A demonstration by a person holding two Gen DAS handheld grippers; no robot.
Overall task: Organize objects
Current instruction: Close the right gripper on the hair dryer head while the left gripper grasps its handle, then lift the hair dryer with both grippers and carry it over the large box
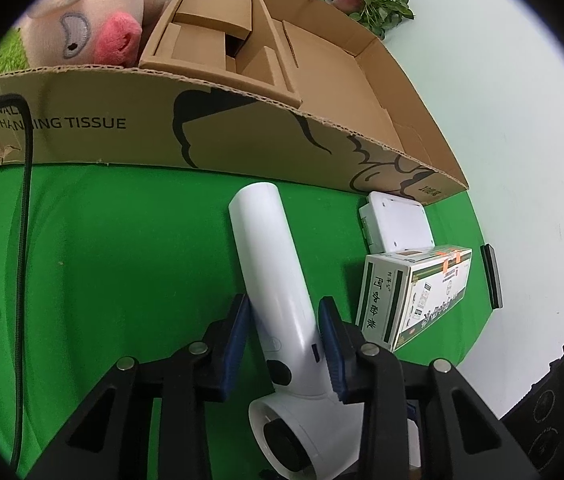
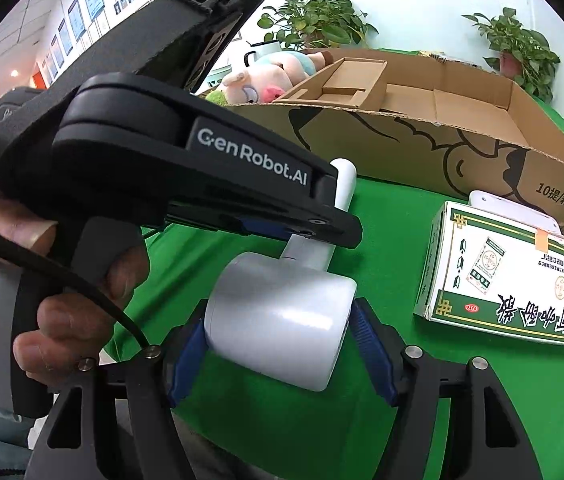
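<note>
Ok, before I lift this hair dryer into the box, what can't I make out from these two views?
- Hair dryer nozzle end: left wrist view, cut off by the bottom edge and the left gripper.
- Its handle middle: right wrist view, hidden by the left gripper's body.
- White device: mostly behind the green medicine box in the right wrist view.
- Cardboard box floor near the plush pig: covered by the cardboard insert.
</note>
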